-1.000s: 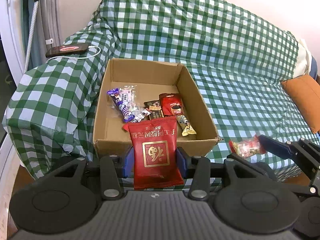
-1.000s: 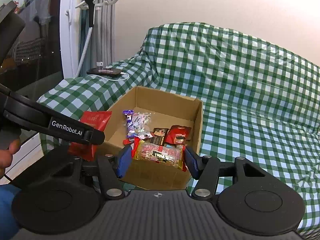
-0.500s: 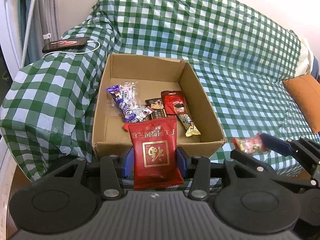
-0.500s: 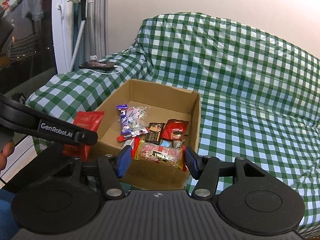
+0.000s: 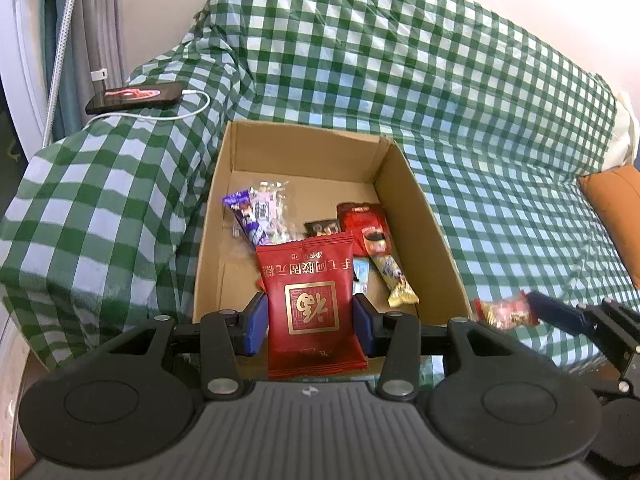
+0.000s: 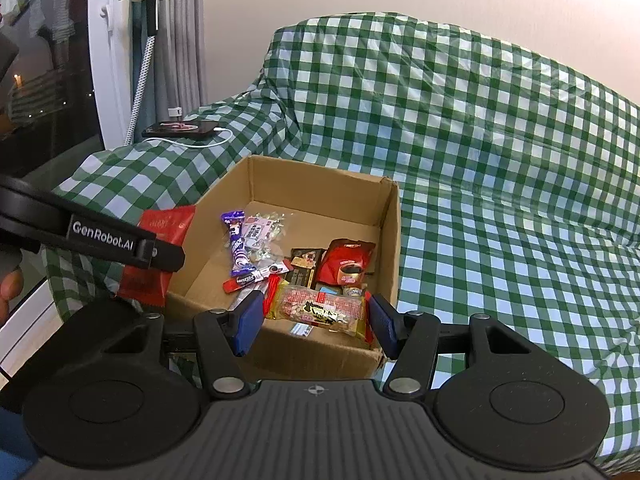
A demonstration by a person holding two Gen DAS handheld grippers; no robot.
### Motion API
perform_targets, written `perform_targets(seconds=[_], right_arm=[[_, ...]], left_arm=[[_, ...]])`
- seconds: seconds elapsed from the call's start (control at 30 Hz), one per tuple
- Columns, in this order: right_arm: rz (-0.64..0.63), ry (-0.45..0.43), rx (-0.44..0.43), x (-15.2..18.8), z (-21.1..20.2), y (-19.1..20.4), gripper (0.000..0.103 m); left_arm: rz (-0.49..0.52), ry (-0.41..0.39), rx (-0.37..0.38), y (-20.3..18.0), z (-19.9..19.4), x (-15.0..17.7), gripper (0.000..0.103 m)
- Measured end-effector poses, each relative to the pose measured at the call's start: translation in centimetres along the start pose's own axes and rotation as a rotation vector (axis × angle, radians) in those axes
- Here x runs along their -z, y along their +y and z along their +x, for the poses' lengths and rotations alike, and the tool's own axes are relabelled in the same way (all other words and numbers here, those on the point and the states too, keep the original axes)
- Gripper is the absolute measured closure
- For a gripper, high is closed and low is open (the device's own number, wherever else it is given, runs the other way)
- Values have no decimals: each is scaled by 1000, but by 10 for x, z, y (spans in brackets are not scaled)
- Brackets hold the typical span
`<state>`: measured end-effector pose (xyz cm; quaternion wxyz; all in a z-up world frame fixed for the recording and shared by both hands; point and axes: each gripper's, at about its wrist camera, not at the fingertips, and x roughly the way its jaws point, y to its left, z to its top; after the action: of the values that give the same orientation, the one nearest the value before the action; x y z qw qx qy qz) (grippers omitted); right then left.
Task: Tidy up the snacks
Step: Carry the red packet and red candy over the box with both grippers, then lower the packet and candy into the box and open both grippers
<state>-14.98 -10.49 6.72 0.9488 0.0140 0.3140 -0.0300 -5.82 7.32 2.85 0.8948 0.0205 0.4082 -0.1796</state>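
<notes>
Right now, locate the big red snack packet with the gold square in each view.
Left wrist: red packet at bottom centre, clamped between the left gripper's fingers.
Right wrist: the same packet at left, partly behind the left gripper's arm, beside the box.
Shared landmark: the cardboard box.

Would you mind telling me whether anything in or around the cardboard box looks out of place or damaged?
Nothing looks damaged or spilled. The snacks in the cardboard box lie loosely jumbled rather than in rows. The only non-snack item is a phone charging on the sofa arm behind the box. The left gripper holds a red packet, and the right gripper holds a peanut bar.
</notes>
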Motion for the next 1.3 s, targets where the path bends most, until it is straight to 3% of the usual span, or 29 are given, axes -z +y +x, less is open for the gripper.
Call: perform_targets(seconds=[0.53, 1.3], right_arm=[[40, 36, -29, -26, 57, -15, 43], [58, 83, -20, -43, 149, -28, 42]], left_arm=[[0, 16, -46, 7, 51, -45, 53], [50, 93, -129, 13, 140, -76, 53]])
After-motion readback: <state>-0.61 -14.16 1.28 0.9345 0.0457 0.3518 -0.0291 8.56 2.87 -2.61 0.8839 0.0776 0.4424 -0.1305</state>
